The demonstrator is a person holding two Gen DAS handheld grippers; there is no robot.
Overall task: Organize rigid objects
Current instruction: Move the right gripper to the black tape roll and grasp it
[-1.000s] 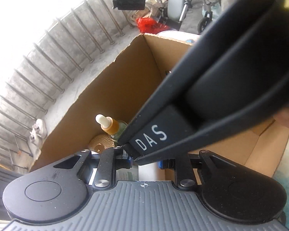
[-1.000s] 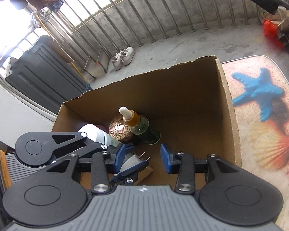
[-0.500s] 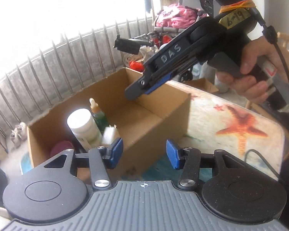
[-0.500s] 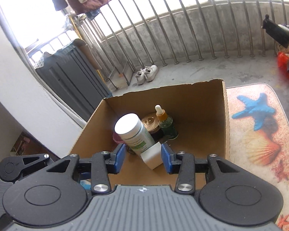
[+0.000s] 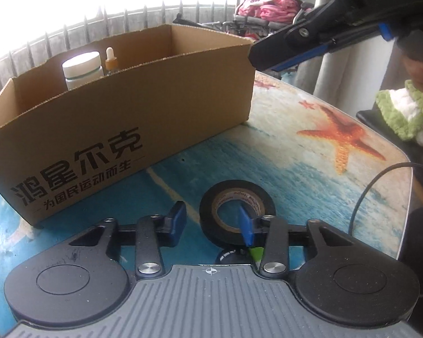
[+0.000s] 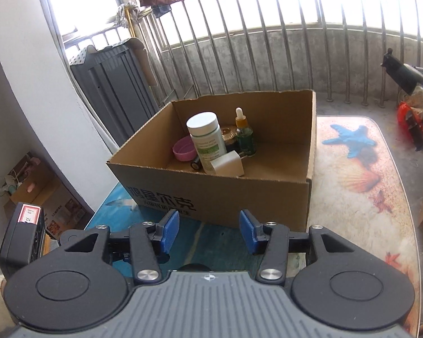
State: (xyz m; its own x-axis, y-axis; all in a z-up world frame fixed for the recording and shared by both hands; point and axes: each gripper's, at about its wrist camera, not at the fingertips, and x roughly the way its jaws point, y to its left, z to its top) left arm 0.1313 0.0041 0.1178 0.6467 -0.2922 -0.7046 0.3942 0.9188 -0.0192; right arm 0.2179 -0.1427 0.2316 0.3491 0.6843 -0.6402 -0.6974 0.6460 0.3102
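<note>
Black tape roll (image 5: 237,207) flat on counter (image 5: 310,169), seemingly between released left gripper (image 5: 213,221) jaws, right gripper (image 6: 208,232) jaws released, 1 cardboard box (image 5: 127,118) behind.

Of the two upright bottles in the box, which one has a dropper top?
The small green bottle, with an amber neck and white dropper bulb. The taller white bottle beside it has a flat white cap.

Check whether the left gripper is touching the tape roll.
Cannot tell. In the left wrist view, the open left gripper has one finger overlapping the black tape roll, with no plain contact or gap.
</note>
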